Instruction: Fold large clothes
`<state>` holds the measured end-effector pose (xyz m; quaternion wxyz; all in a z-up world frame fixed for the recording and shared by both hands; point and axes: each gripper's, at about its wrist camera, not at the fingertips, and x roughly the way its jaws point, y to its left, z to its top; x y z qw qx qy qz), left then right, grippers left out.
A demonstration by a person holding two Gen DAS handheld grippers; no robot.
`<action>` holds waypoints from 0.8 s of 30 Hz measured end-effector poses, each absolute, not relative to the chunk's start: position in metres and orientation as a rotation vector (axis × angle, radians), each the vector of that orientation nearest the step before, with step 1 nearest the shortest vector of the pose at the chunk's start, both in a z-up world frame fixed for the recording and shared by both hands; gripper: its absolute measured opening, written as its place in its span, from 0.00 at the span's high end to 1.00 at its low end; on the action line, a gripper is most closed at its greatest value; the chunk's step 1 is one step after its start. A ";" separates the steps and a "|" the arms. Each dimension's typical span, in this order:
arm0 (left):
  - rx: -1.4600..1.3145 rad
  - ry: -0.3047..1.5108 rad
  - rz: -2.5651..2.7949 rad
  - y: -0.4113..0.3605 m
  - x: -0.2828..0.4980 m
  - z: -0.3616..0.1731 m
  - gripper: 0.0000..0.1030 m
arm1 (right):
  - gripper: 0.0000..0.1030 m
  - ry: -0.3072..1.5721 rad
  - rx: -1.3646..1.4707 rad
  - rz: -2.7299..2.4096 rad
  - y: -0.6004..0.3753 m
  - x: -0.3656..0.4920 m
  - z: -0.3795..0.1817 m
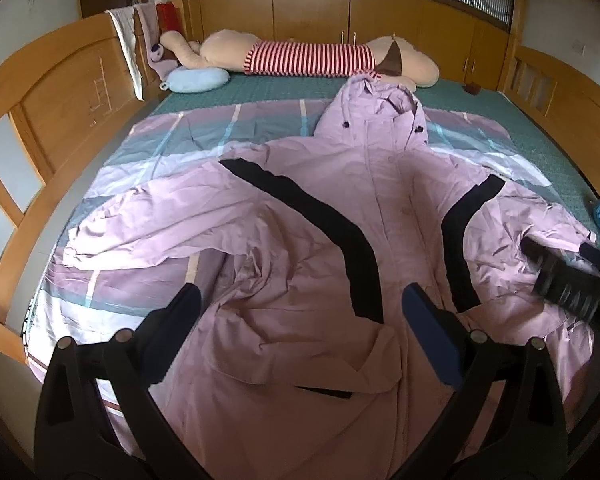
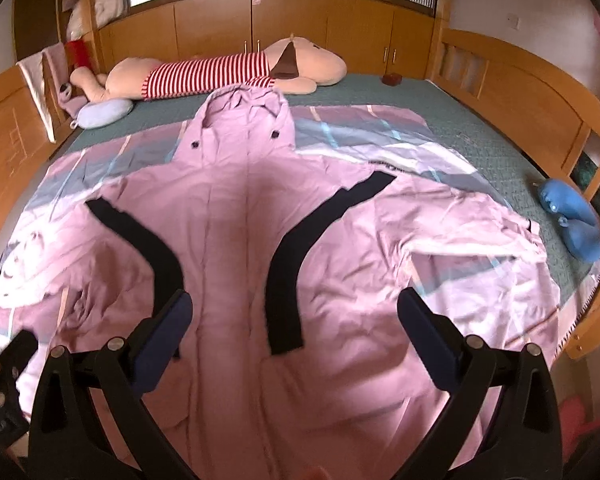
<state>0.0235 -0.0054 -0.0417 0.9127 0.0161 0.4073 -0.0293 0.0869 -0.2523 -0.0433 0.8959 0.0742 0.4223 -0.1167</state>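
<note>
A large pink hooded jacket (image 1: 324, 216) with two black stripes lies spread front-up on the bed, hood toward the far side and both sleeves out. It also fills the right wrist view (image 2: 236, 216). My left gripper (image 1: 300, 304) is open and empty, hovering above the jacket's lower left part. My right gripper (image 2: 294, 312) is open and empty above the jacket's lower middle. The right gripper's body shows blurred at the right edge of the left wrist view (image 1: 568, 280), over the right sleeve.
The jacket lies on a striped pink-and-grey sheet (image 1: 188, 136) over a green mattress (image 2: 480, 136). A long plush toy in a red-striped shirt (image 1: 312, 58) lies along the far edge. A blue plush (image 2: 572, 220) sits at right. Wooden bed rails (image 1: 40, 128) surround the bed.
</note>
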 end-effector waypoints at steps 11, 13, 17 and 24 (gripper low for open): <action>0.061 0.843 -0.056 -0.019 0.041 -0.056 0.02 | 0.01 0.892 0.631 -0.634 -0.516 0.128 -0.127; 0.067 0.858 -0.069 -0.023 0.048 -0.064 0.02 | 0.01 0.893 0.810 -0.627 -0.555 0.117 -0.154; 0.062 0.904 -0.085 -0.032 0.065 -0.086 0.02 | 0.03 0.813 1.203 -0.539 -0.606 0.090 -0.201; -0.089 1.074 -0.228 -0.052 0.114 -0.118 0.02 | 0.17 0.736 1.294 -0.543 -0.632 0.086 -0.220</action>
